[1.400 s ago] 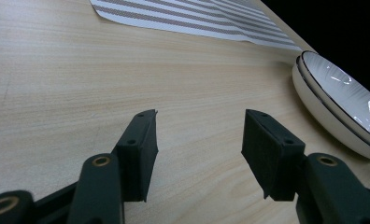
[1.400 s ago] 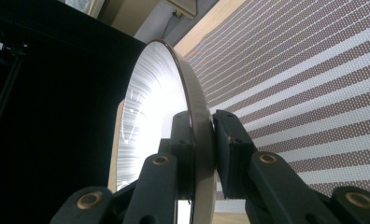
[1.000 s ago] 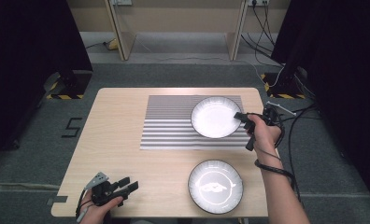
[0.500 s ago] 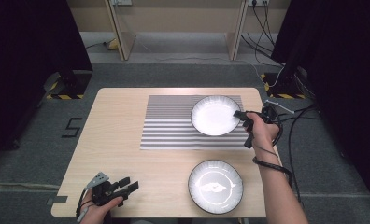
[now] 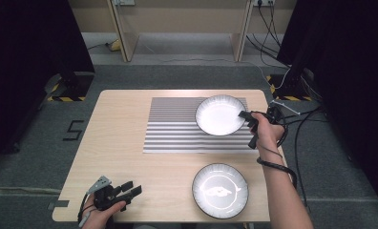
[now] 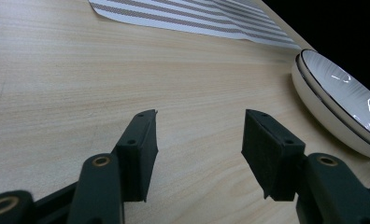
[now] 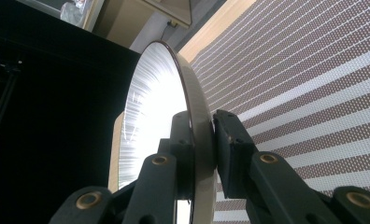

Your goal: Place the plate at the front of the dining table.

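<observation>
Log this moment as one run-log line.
right gripper: shut on far plate rim, over striped mat | left gripper: open, empty, over table | near plate: untouched

Wooden table (image 5: 120,143); striped mat (image 5: 173,126) and near plate (image 5: 220,191) on it.

Overhead light falls evenly on my desk (image 5: 125,143), while the room's edges sit black. Glare whitens both plates, and my gripper jaws blur up close.
</observation>
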`<act>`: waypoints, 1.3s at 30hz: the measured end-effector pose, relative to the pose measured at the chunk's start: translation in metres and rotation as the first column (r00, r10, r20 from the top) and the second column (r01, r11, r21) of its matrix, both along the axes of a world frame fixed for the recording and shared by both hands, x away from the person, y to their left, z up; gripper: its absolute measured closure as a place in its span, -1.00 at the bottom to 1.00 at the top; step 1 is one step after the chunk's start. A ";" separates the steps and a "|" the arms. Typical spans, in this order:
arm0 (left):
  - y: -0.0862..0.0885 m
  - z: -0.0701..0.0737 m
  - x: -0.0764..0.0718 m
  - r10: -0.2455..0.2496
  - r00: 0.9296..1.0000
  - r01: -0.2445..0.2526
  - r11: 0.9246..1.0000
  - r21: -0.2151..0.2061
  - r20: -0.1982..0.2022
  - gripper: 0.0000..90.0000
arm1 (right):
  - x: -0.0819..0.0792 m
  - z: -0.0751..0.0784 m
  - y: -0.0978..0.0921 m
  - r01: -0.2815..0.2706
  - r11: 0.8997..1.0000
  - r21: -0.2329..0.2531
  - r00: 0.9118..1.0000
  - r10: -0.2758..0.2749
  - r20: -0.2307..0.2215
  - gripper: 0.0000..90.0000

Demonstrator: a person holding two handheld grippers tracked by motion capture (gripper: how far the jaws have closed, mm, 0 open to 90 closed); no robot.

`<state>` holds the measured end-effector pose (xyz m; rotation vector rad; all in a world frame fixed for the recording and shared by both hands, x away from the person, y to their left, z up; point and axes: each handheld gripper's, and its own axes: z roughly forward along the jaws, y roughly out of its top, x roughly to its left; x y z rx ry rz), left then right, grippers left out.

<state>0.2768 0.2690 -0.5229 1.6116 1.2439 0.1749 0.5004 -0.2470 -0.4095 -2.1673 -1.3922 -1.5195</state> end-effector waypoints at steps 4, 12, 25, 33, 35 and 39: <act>0.000 0.000 0.000 -0.002 1.000 0.002 1.000 -0.002 0.000 0.00 | 0.003 -0.001 0.000 0.010 1.000 0.004 1.000 -0.010 -0.005 0.73; 0.000 0.000 0.000 -0.003 1.000 0.003 1.000 -0.003 -0.002 0.00 | 0.009 -0.003 0.003 0.015 1.000 -0.010 1.000 -0.015 -0.008 0.73; 0.000 0.000 0.000 -0.002 1.000 0.002 1.000 -0.001 0.000 0.00 | 0.016 -0.003 0.008 0.027 1.000 -0.001 1.000 -0.027 -0.010 0.73; -0.001 0.000 0.000 -0.001 1.000 0.001 1.000 0.000 0.000 0.00 | 0.019 -0.004 0.011 0.026 1.000 -0.001 1.000 -0.026 -0.014 0.73; -0.001 0.000 0.000 -0.002 1.000 0.002 1.000 0.001 0.000 0.00 | 0.020 -0.004 0.011 0.028 1.000 -0.001 0.999 -0.028 -0.016 0.73; -0.001 0.000 0.000 -0.003 1.000 0.003 1.000 0.001 0.000 0.00 | 0.022 -0.004 0.012 0.031 0.999 -0.007 0.999 -0.031 -0.014 0.72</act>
